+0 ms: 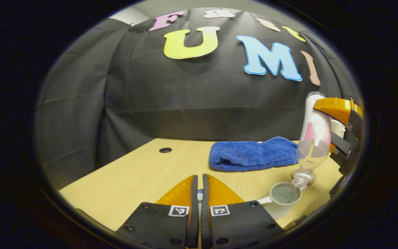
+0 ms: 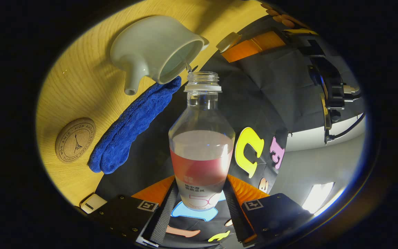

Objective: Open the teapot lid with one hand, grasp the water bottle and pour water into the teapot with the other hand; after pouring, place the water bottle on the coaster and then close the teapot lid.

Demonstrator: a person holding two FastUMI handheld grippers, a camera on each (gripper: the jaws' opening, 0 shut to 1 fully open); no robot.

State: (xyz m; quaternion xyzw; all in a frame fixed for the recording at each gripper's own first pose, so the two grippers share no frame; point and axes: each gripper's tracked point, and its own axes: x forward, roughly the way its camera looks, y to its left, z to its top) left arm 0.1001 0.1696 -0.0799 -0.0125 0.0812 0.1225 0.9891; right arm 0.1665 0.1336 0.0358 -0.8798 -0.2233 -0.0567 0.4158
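The right gripper (image 2: 200, 199) pinches the water bottle (image 2: 201, 145) at its labelled lower body, one finger pressed on each side. The bottle is uncapped and turned neck-down. In the left gripper view the same bottle (image 1: 313, 138) hangs tilted at the right, with its mouth just above the open teapot (image 1: 284, 193) and a thin stream of water falling into the pot. Water is left in the clear part of the bottle.

The left gripper (image 1: 198, 193) has its fingers pressed almost together. A small pale object sits between them; what it is cannot be told from that view. In the right gripper view a round pale lid (image 2: 229, 40) is seen at the tip of that other gripper, off the pot.

The teapot (image 2: 157, 48) is pale, with a short spout and a wide open rim. It stands on the wooden table (image 1: 140, 173) near the right front edge. A folded blue towel (image 1: 252, 155) lies just behind the pot, close to the far edge and the black wall. The round cork coaster (image 2: 75, 139) lies on the table beyond the towel's end, apart from the pot. The left half of the table is bare wood with one cable hole (image 1: 165, 150).
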